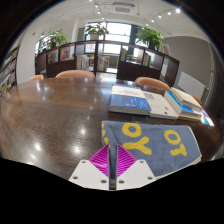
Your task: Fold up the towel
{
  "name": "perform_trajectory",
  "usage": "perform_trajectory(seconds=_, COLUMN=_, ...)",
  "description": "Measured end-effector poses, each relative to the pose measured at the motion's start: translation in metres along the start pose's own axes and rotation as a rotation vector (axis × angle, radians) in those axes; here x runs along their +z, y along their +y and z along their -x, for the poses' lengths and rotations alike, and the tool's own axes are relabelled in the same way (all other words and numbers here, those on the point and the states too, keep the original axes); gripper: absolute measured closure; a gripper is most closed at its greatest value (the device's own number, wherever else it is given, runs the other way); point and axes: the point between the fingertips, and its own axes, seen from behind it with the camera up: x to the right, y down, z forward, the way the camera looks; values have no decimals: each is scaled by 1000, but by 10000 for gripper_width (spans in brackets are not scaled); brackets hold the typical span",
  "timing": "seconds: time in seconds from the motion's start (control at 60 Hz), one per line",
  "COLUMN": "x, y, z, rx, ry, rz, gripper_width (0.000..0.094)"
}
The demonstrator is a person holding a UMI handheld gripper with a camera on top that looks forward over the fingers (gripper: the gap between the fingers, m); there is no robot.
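Two magenta pads (101,160) show at the bottom centre of the frame, on the inner faces of the tongs (112,170), whose fingers stand close together with what looks like a thin edge of the towel (150,140) pinched between them. That towel is grey-blue with large yellow letters, and it lies spread on the dark wooden desk (60,115), running from the fingertips toward the lower right of the frame. Beyond it, right of centre, sits an open book (130,98) with a blue cover page, and another open book or magazine (185,101) lies further to the right. Chairs (75,73) with rounded tan backs stand along the far side of the desk. Potted plants (152,37) and windows fill the upper part of the frame.
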Motion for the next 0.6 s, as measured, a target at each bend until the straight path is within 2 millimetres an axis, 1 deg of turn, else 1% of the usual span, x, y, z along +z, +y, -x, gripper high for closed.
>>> perform_trajectory(seconds=0.067, x=-4, y=-2, z=0, rx=26, ry=-17, rz=24, gripper_width=889)
perform_trajectory(seconds=0.1, x=-8, y=-7, z=-3, rx=30, ry=-28, rz=26, gripper_width=892)
perform_trajectory(seconds=0.133, x=-16, y=-16, z=-7, rx=40, ry=-42, rz=6, gripper_width=891)
perform_trajectory(seconds=0.167, x=-27, y=-31, z=-16, rx=54, ry=-50, rz=-29, gripper_width=894)
perform_trajectory(seconds=0.217, x=-42, y=-54, z=-39, rx=66, ry=-33, rz=-68, gripper_width=894)
perform_trajectory(seconds=0.25, x=-52, y=-66, z=-59, rx=69, ry=-18, rz=-94, gripper_width=894)
perform_trajectory(seconds=0.317, x=-72, y=-87, z=-106, rx=70, ry=16, rz=-134, gripper_width=895)
perform_trajectory(seconds=0.383, x=-80, y=-97, z=-158, rx=54, ry=66, rz=-153, gripper_width=894)
perform_trajectory(seconds=0.4, x=-85, y=-96, z=-172, rx=50, ry=78, rz=-155, gripper_width=893)
perform_trajectory(seconds=0.433, x=-85, y=-97, z=-198, rx=44, ry=102, rz=-151, gripper_width=892)
perform_trajectory(seconds=0.5, x=-78, y=-86, z=-243, rx=34, ry=129, rz=-131, gripper_width=889)
perform_trajectory(seconds=0.55, x=-67, y=-71, z=-268, rx=20, ry=131, rz=-99, gripper_width=879)
perform_trajectory(seconds=0.567, x=-61, y=-61, z=-273, rx=14, ry=129, rz=-89, gripper_width=873)
perform_trajectory(seconds=0.6, x=-53, y=-49, z=-285, rx=4, ry=112, rz=-58, gripper_width=845)
